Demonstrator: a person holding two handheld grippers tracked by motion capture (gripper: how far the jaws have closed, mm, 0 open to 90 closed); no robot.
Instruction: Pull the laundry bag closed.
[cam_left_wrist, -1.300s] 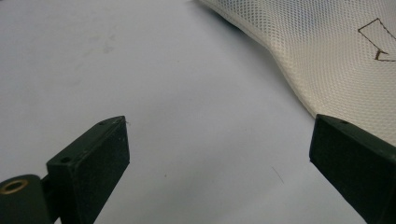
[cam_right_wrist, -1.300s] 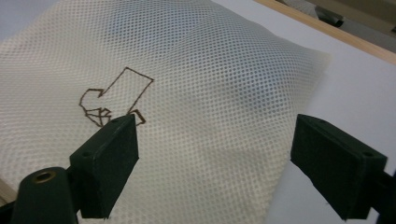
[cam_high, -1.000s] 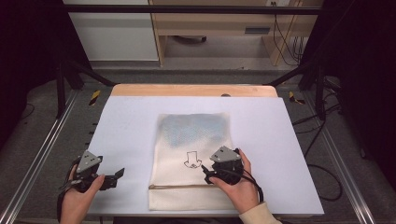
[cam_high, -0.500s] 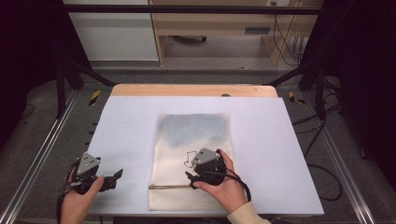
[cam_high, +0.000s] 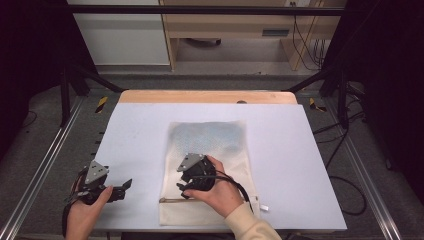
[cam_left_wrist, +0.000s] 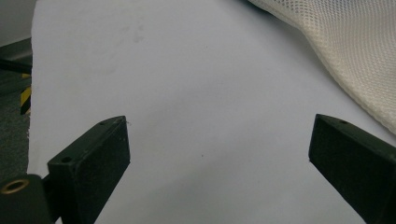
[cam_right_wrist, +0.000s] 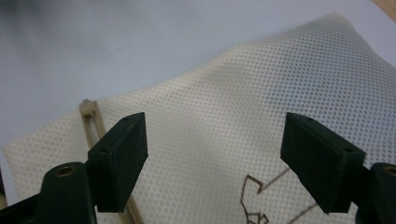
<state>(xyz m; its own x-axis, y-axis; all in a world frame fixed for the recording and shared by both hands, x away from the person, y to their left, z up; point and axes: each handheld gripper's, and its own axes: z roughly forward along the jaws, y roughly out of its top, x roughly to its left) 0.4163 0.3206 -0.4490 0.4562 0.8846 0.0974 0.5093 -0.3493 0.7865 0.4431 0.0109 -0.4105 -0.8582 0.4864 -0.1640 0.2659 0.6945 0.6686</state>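
A cream mesh bag (cam_high: 225, 150) lies flat in the middle of the white table (cam_high: 140, 130), with a bluish patch showing through its far half. My right gripper (cam_high: 183, 190) hovers open over the bag's near-left part, its jaws pointing at the brown zip strip (cam_high: 172, 201). In the right gripper view the open right gripper (cam_right_wrist: 215, 140) frames the mesh (cam_right_wrist: 224, 93), the cord end (cam_right_wrist: 87, 108) and a brown printed outline (cam_right_wrist: 261, 196). My left gripper (cam_high: 122, 187) rests open near the table's front left corner. Bare table lies between the jaws of the left gripper (cam_left_wrist: 219, 140), with the bag's edge (cam_left_wrist: 345, 46) beyond.
A wooden strip (cam_high: 207, 96) runs along the table's far edge. Black frame posts (cam_high: 67, 85) stand at both back corners. Cables (cam_high: 345, 185) trail on the floor to the right, and a cabinet (cam_high: 120, 35) stands behind the table.
My right gripper has moved left across the bag, from its near-right part to near its near-left corner. The left gripper has stayed put.
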